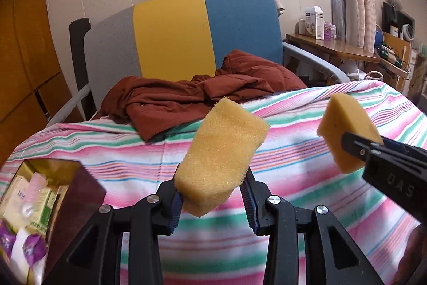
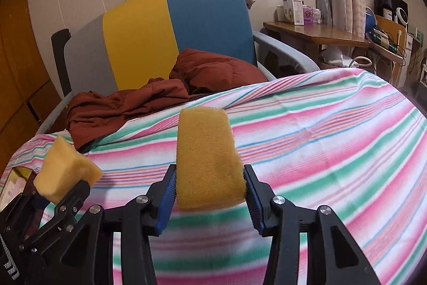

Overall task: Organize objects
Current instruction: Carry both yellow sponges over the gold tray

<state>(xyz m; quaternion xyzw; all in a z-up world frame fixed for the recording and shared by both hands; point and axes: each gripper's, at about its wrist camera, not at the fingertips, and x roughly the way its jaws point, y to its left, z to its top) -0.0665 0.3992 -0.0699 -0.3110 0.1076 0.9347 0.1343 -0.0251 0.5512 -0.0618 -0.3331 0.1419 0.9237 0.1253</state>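
Note:
Each gripper holds a yellow sponge above the striped cloth [image 1: 307, 178]. In the left wrist view my left gripper [image 1: 213, 200] is shut on a yellow sponge [image 1: 221, 154] that tilts up and to the right. The right gripper [image 1: 355, 148] enters from the right with the second sponge [image 1: 344, 130]. In the right wrist view my right gripper [image 2: 210, 194] is shut on its yellow sponge [image 2: 208, 156], which stands nearly upright. The left gripper [image 2: 68, 187] appears at the lower left with its sponge [image 2: 64, 167].
A dark red garment [image 1: 192, 95] lies crumpled at the cloth's far edge, against a grey, yellow and blue chair back [image 1: 186, 31]. An open box of packets [image 1: 29, 210] sits at the lower left. A wooden desk [image 2: 315, 35] with boxes stands at the right, under the window.

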